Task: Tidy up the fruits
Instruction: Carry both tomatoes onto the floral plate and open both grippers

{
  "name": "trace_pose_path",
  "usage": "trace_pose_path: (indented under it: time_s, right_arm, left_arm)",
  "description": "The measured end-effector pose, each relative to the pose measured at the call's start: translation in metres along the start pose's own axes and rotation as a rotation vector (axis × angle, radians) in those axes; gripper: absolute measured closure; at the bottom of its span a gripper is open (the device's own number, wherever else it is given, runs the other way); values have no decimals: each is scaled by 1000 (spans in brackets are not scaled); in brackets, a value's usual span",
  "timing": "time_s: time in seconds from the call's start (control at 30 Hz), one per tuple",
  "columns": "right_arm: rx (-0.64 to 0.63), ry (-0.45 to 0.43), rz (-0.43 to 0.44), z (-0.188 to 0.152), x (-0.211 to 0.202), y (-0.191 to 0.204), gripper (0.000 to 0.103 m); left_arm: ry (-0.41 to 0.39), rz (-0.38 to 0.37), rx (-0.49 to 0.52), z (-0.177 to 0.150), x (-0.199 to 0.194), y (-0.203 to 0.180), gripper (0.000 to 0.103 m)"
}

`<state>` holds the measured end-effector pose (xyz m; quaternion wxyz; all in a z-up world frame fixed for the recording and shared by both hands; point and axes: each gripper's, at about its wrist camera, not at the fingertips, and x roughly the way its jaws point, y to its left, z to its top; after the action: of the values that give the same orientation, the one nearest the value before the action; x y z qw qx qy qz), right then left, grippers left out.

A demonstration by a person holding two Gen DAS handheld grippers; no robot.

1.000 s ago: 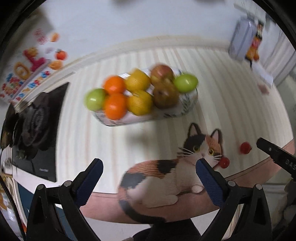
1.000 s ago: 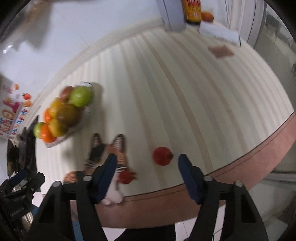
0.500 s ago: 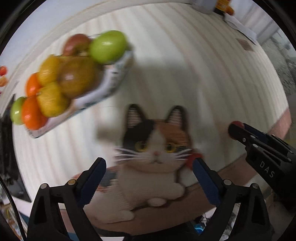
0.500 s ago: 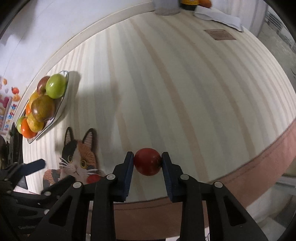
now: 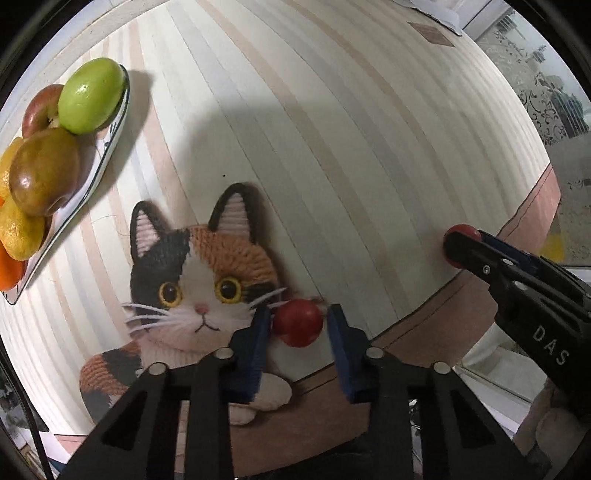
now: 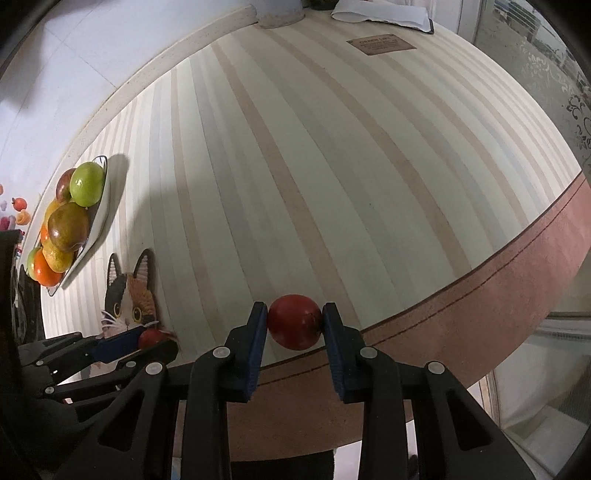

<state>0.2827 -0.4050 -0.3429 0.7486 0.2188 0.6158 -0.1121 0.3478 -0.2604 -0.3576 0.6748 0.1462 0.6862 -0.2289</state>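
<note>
My left gripper is shut on a small red fruit at the right edge of the cat-shaped mat. My right gripper is shut on a second small red fruit near the table's front edge; this fruit also shows in the left wrist view. A white plate at the far left holds several fruits: a green one, a brownish apple, yellow and orange ones. The plate also shows in the right wrist view.
The striped table has a pink-brown front edge. A brown label and white papers lie at the far side. A grey container base stands at the back.
My left gripper moved down to the red fruit by the cat mat and closed on it. My right gripper stays shut on its red fruit.
</note>
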Motion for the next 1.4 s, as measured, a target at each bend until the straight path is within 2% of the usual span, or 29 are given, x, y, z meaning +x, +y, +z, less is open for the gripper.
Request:
trace_pose_path:
  time_s: [0.3,0.57,0.83,1.07,1.2,1.4]
  right_arm:
    - [-32,-9,9,6,-8,7,70]
    - [-69,-50,60,19,-28,30,70]
    - [-143,-41,188,36,-27,87,70]
    - [-209,-3,312,48,-12,152,70]
    - [-238,26,338,55,7,184,70]
    - [-239,51,342,66,32,204,70]
  left_arm:
    - [-30,-14,-19,6,-8,-9,79]
    - [-110,-37,-77,16,-57,21,79]
    - [-211,-58,-248,-5,-109,99,79]
    - [-275,-41,-414,-23,-134,179,79]
    - [-284,-60,-521,-31,-136,222,79]
    - [-309,-65,-633,-38,-138,271,79]
